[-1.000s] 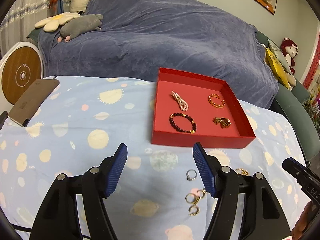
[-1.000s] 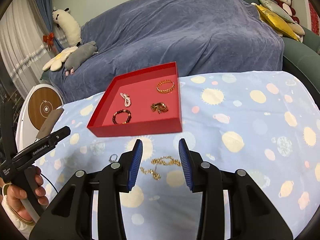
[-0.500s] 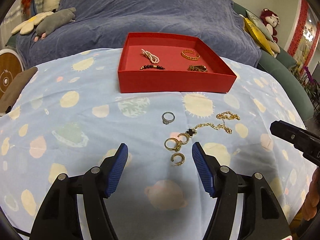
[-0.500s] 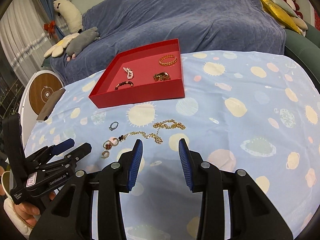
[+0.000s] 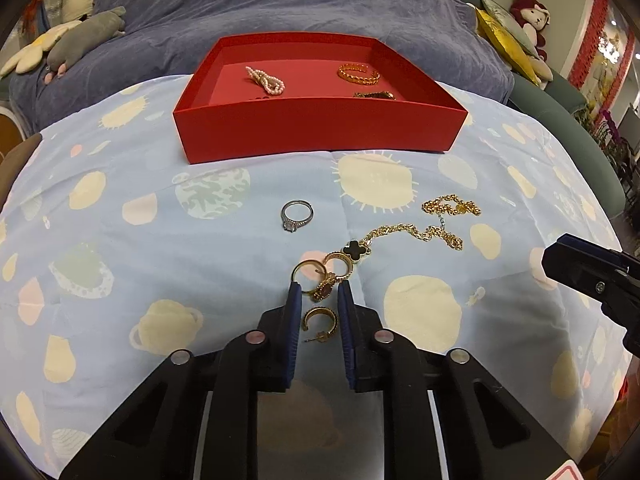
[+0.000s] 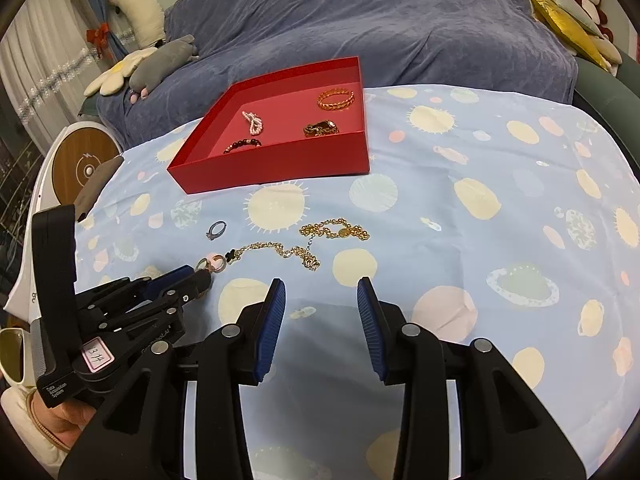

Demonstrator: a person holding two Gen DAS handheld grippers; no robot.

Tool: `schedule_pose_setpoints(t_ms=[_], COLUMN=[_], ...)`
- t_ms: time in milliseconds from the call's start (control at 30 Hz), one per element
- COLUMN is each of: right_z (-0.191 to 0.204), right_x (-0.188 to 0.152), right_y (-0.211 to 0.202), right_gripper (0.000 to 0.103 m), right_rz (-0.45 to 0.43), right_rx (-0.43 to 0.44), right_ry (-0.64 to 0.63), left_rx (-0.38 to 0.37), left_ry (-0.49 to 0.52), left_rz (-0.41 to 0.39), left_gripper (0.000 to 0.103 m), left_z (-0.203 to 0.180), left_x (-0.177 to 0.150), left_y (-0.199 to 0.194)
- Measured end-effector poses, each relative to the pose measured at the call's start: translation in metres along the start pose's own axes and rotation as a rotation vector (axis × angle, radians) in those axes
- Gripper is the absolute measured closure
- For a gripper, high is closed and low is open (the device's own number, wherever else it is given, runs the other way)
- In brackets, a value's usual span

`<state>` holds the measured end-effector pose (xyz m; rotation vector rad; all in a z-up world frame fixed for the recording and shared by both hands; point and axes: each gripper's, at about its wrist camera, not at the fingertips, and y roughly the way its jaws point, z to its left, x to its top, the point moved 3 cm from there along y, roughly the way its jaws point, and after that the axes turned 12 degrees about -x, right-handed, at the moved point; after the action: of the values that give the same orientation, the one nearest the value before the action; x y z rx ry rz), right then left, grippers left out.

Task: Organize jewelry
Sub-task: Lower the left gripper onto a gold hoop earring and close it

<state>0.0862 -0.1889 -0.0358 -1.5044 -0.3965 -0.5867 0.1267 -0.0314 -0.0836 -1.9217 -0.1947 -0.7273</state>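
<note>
A red tray (image 5: 320, 128) (image 6: 280, 170) at the far side holds a pearl piece (image 5: 266, 79), a gold bangle (image 5: 359, 73) and two darker pieces. On the cloth lie a silver ring (image 5: 296, 216) (image 6: 216, 230), a gold chain with a black clover (image 5: 404, 232) (image 6: 296, 250), and a cluster of gold rings and hoop earrings (image 5: 322, 278). My left gripper (image 5: 318, 296) (image 6: 192, 278) sits low on the cloth, jaws narrowed around a gold hoop earring (image 5: 320, 322), with a small gap on each side. My right gripper (image 6: 320, 292) is open and empty, just short of the chain.
The table is covered by a light blue cloth with planet prints (image 6: 480, 200). A blue-covered sofa (image 6: 360, 12) with plush toys stands behind it. A round wooden-faced device (image 6: 80, 160) and a brown flat object (image 6: 96, 186) are at the left edge.
My left gripper has dropped down to the cloth and moved forward over the ring cluster, and its jaws have narrowed around the hoop earring. My right gripper has moved slightly closer to the chain.
</note>
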Motion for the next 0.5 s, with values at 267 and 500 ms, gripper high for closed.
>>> schedule_pose_setpoints(t_ms=[267,500], right_z=[0.0059,0.0095], right_x=[-0.0015,-0.0008], right_y=[0.0006,0.0013], right_gripper=[0.067,0.067], right_rz=[0.005,0.005], right_rx=[0.005,0.006], right_ry=[-0.017,-0.019], left_rx=[0.005,0.000], left_ry=[0.012,0.008], left_rz=[-0.008,-0.013], left_gripper=[0.101,0.101], left_z=[0.0011,0.0030], left_x=[-0.0002,0.0006], left_y=[0.0001,-0.0023])
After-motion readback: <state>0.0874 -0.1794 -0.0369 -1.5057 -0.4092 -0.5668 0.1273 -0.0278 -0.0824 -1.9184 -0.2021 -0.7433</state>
